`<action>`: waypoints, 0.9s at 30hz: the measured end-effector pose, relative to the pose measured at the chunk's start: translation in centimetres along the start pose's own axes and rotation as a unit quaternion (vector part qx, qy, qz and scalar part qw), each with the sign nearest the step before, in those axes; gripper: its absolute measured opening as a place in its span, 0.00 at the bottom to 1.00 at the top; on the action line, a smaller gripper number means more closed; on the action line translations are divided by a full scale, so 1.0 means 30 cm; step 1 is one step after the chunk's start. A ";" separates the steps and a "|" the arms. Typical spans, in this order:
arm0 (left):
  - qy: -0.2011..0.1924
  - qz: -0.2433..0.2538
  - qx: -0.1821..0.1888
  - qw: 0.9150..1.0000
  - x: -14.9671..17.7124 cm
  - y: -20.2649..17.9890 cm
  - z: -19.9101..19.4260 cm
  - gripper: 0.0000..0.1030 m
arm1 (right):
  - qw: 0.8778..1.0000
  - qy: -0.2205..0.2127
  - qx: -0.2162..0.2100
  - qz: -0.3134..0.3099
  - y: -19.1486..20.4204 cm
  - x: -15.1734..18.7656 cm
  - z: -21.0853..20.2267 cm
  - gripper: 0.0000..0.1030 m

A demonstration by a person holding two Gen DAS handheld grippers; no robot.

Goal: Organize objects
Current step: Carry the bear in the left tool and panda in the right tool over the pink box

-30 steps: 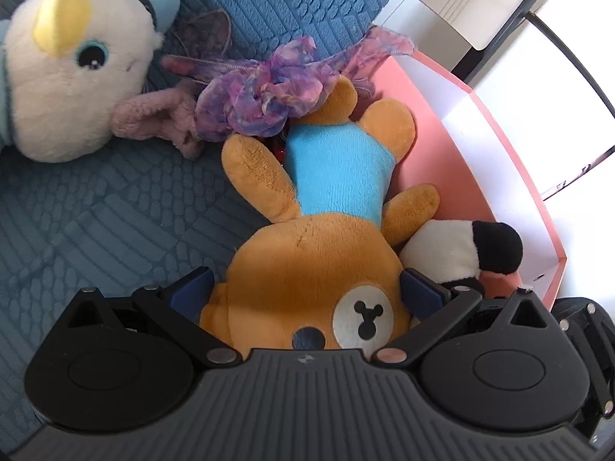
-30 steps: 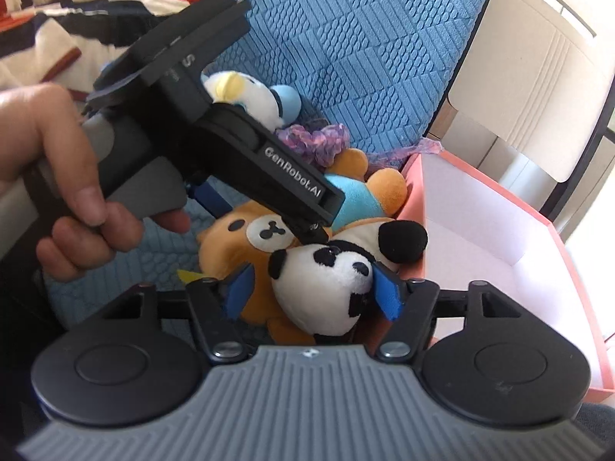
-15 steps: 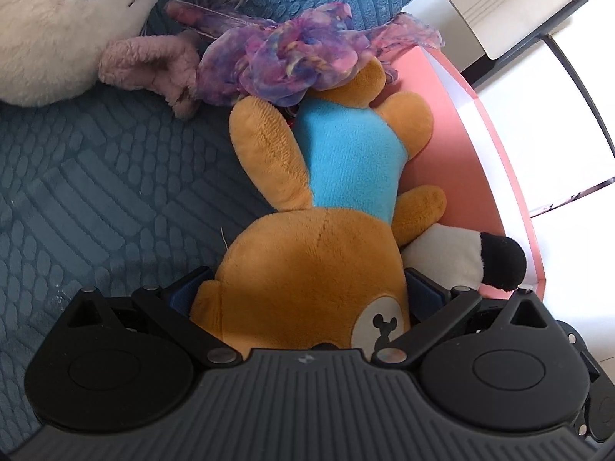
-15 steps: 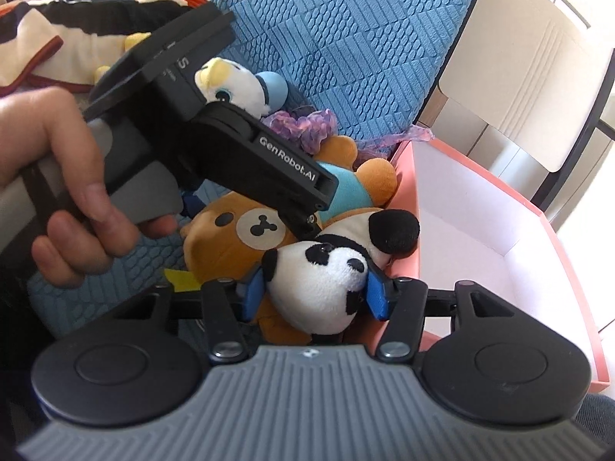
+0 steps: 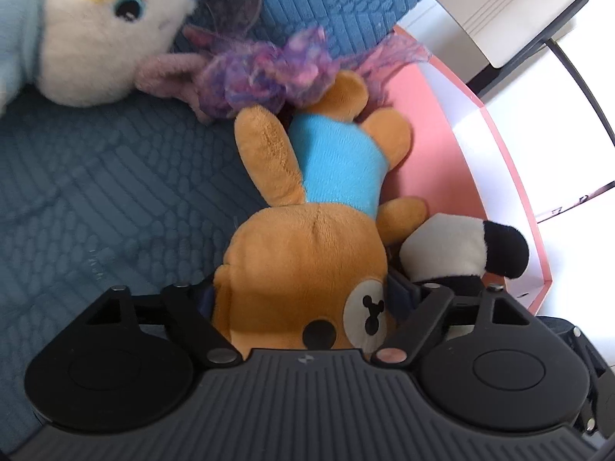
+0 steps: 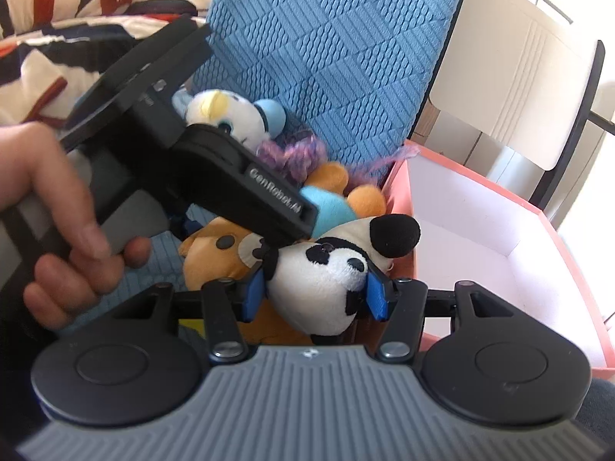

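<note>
I have the left hand-held gripper (image 5: 303,296), jaws just closing, clamped on the bear (image 5: 307,269) and the right hand-held gripper (image 6: 313,294) on the panda (image 6: 326,280), both bound for the pink box (image 6: 538,269).

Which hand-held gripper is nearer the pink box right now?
Right. The right hand-held gripper, shut on the panda plush, sits beside the pink box wall; the left hand-held gripper grips the brown bear, farther away.

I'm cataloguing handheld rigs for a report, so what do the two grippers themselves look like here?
The left gripper has a black ribbed body, two round black discs, black linkage arms with metal pivot pins and dark blue finger pads. The right gripper has a grey ribbed body, the same black discs and linkages, and bright blue pads. White "GenRobot.AI" lettering runs along the left gripper's black housing.
</note>
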State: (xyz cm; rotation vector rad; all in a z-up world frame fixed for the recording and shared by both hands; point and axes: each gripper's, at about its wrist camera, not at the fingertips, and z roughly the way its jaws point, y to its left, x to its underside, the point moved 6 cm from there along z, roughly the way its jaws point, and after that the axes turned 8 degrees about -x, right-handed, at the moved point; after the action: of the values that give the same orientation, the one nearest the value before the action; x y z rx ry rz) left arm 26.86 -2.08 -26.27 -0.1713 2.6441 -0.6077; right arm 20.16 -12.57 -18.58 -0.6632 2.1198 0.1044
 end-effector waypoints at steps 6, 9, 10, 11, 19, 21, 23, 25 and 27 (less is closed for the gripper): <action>-0.035 -0.001 -0.043 0.998 0.031 0.029 -0.102 0.77 | 0.999 0.013 -0.030 0.015 0.027 0.002 0.002 0.55; -0.050 -0.002 -0.063 0.997 0.039 0.037 -0.144 0.77 | 0.999 0.013 -0.041 0.021 0.042 -0.001 -0.008 0.55; -0.053 -0.004 -0.067 0.996 0.043 0.042 -0.157 0.77 | 0.999 0.015 -0.045 0.026 0.043 -0.001 -0.007 0.55; -0.055 -0.008 -0.071 0.996 0.048 0.045 -0.171 0.77 | 0.998 0.018 -0.050 0.033 0.040 -0.001 -0.005 0.55; -0.060 -0.022 -0.110 0.992 0.092 0.014 -0.219 0.77 | 0.984 0.049 -0.097 0.140 -0.007 0.038 -0.045 0.55; -0.057 -0.020 -0.123 0.991 0.112 -0.003 -0.241 0.77 | 0.982 0.051 -0.100 0.155 -0.016 0.039 -0.053 0.55; -0.054 -0.026 -0.127 0.990 0.135 0.000 -0.262 0.77 | 0.981 0.053 -0.098 0.161 -0.025 0.038 -0.064 0.55; -0.062 -0.045 -0.119 0.990 0.146 -0.013 -0.287 0.77 | 0.976 0.058 -0.109 0.178 -0.040 0.041 -0.076 0.55; -0.071 -0.064 -0.118 0.988 0.167 -0.026 -0.327 0.77 | 0.970 0.067 -0.128 0.196 -0.051 0.048 -0.101 0.55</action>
State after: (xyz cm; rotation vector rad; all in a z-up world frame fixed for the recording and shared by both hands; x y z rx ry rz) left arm 18.15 -0.01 -19.78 -0.4394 2.5724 -0.3066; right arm 18.03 -15.42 -17.62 -0.3966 2.3684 0.5721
